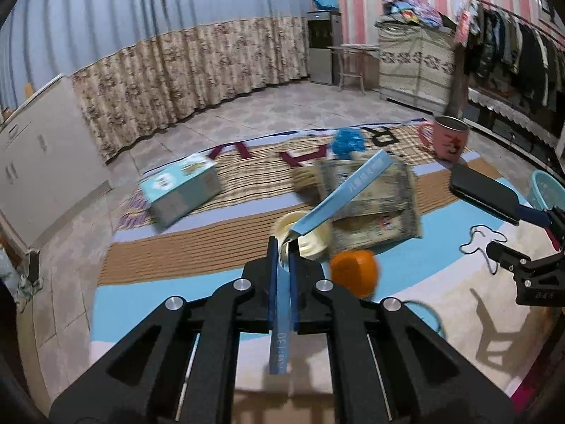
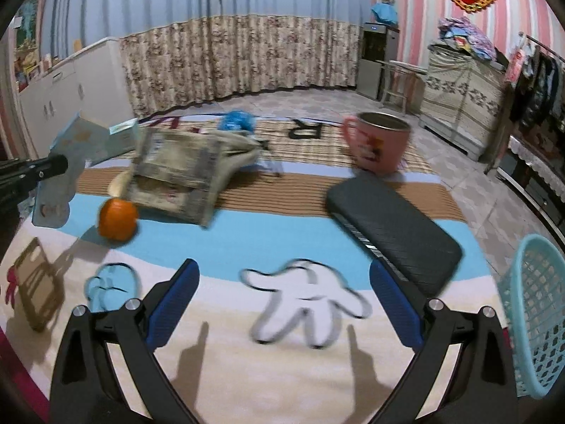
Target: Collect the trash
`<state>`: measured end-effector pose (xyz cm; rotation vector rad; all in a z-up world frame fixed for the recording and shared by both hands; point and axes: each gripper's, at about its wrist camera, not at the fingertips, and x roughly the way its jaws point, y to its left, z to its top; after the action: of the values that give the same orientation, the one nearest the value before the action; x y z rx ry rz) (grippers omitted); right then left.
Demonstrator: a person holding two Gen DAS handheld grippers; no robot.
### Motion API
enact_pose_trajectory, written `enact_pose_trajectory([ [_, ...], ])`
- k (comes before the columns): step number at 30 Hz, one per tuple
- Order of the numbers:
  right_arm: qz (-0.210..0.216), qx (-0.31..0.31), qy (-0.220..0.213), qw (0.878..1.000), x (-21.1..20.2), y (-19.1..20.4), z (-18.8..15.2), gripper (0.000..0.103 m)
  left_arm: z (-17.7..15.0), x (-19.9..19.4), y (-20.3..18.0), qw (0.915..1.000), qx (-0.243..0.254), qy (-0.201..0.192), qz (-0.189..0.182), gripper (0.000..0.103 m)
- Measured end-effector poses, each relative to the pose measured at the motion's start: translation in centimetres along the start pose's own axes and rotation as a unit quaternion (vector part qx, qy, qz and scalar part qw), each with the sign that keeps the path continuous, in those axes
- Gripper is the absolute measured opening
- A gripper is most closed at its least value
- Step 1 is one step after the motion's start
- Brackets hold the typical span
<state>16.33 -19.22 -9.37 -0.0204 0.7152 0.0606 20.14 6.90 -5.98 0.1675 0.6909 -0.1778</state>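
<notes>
My left gripper point(image 1: 282, 249) is shut on a flattened light-blue carton point(image 1: 353, 187), which sticks up and to the right above the mat. Below it lie a cream round lid point(image 1: 307, 238), an orange point(image 1: 353, 272) and a crumpled newspaper bundle point(image 1: 378, 201). A blue crumpled bag point(image 1: 348, 141) lies farther back. In the right wrist view the left gripper point(image 2: 53, 166) enters at the left with the carton point(image 2: 74, 141). My right gripper point(image 2: 284, 304) is open over the mat, with nothing between its fingers. The turquoise basket point(image 2: 536, 318) stands at its right.
A black flat case point(image 2: 395, 229) lies just beyond the right finger. A pink mug point(image 2: 378, 145) stands behind it and a light-blue tissue box point(image 1: 183, 187) sits at the mat's far left. Cabinets, curtains and a clothes rack ring the room.
</notes>
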Motion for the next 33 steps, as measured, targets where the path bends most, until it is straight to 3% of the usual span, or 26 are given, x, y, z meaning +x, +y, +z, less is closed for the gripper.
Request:
enact_pose_trajectory([
  [12, 0.037, -0.051, 0.0, 0.998, 1.5, 9.7, 1.8, 0.095, -2.4, -2.0, 8.4, 0.9979, -0.047, -0.007, 0.043, 0.004],
  [21, 0.037, -0.065, 0.032, 0.997, 4.4, 13.7, 2.6, 0.092, -3.4, -1.1, 10.3, 0.996, -0.079, -0.003, 0.042, 0.004],
  [24, 0.048, -0.07, 0.048, 0.995, 5.3, 13.7, 2.3, 0.069, -3.7, -0.7, 10.5, 0.9954, -0.086, 0.0, 0.041, 0.004],
  [25, 0.056, -0.069, 0.052, 0.995, 5.5, 13.7, 2.2, 0.066, -3.7, -0.6, 10.5, 0.9953, -0.089, 0.001, 0.039, 0.004],
  [28, 0.077, -0.072, 0.046, 0.993, 5.2, 13.8, 2.1, 0.04, -3.7, -0.3, 10.5, 0.9949, -0.093, 0.005, 0.038, 0.004],
  [33, 0.094, -0.073, 0.036, 0.992, 4.3, 13.0, 2.2, 0.025, -3.5, -0.2, 10.2, 0.995, -0.092, 0.004, 0.039, 0.004],
])
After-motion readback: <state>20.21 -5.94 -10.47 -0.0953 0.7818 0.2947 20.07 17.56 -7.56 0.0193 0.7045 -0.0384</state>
